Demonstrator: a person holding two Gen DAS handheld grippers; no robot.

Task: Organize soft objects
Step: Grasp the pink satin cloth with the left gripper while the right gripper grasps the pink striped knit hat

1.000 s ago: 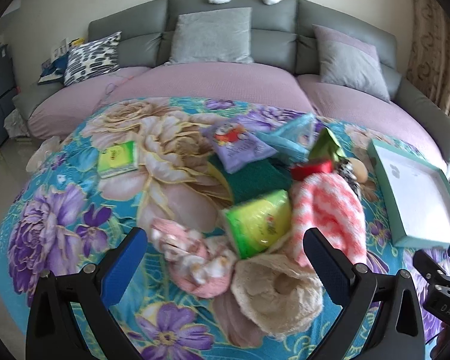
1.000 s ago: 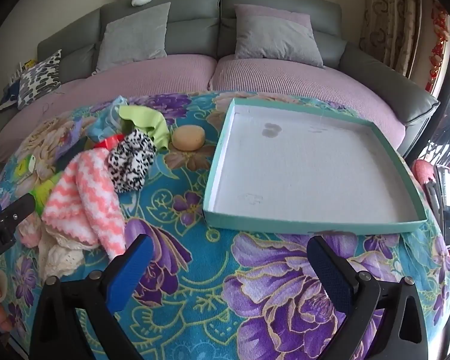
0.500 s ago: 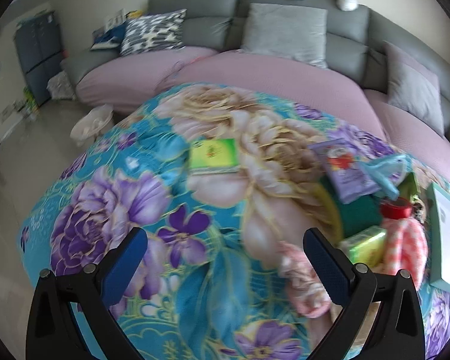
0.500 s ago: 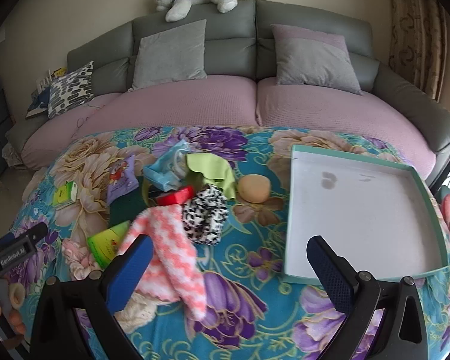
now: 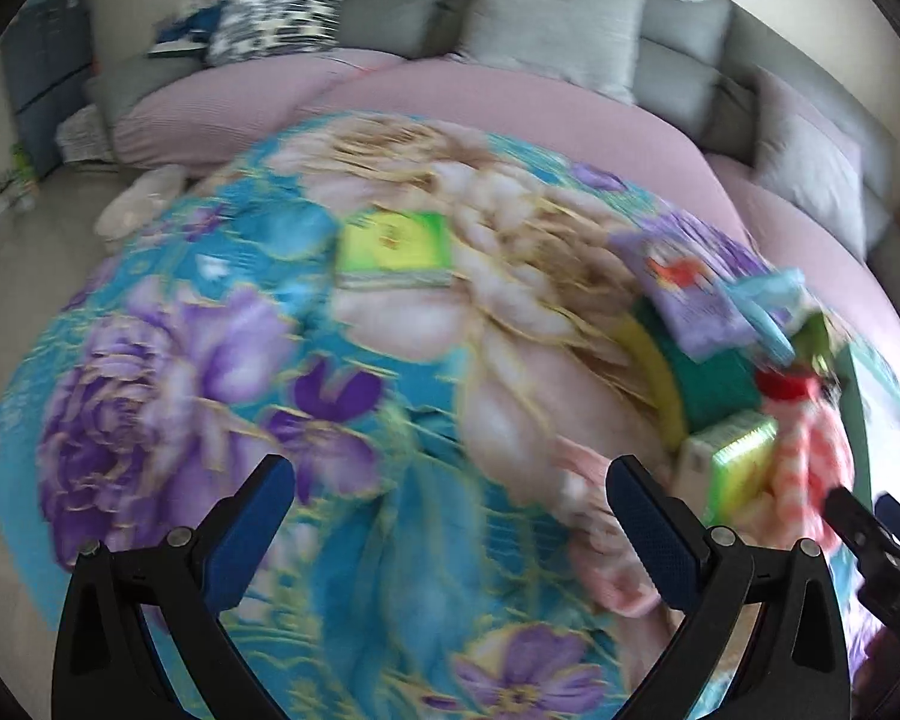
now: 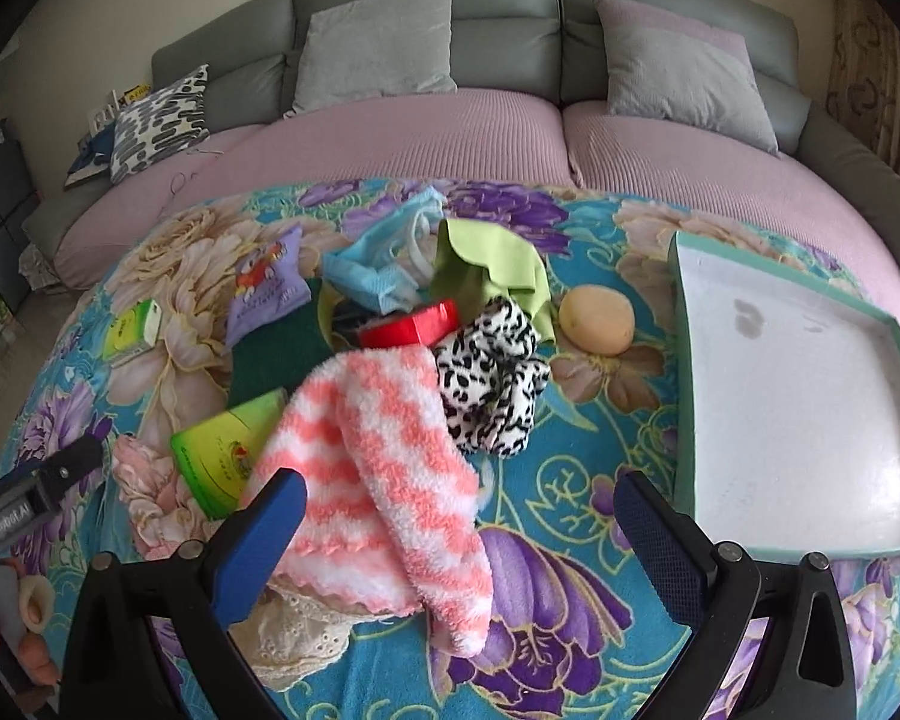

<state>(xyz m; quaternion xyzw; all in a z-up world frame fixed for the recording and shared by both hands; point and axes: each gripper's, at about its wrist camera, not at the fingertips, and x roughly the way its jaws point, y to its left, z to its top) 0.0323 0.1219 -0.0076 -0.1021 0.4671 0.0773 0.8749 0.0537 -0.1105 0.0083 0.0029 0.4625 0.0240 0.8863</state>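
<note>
A pile of soft things lies on the floral cloth [image 6: 558, 516]. In the right wrist view my right gripper [image 6: 459, 525] is open and empty, just over the near end of a pink-and-white striped fuzzy sock [image 6: 384, 456]. Behind it lie a leopard-print cloth [image 6: 492, 378], a green cloth [image 6: 492, 264], a blue cloth [image 6: 372, 276], a purple pouch [image 6: 267, 291] and a round beige sponge [image 6: 597, 321]. A teal-rimmed white tray [image 6: 684, 372] stands at the right. My left gripper [image 5: 450, 525] is open and empty over bare cloth, left of the pile; its view is blurred.
A green tissue pack [image 6: 228, 450] and a red box [image 6: 411, 327] sit in the pile, a second green pack [image 5: 396, 249] lies apart at the left. A cream lace cloth [image 6: 294, 636] lies under the sock. A grey and pink sofa [image 6: 390, 138] curves behind the table.
My left gripper has swung left, away from the pile, and looks at bare cloth. My right gripper has moved left and closer, from facing the tray to over the striped sock.
</note>
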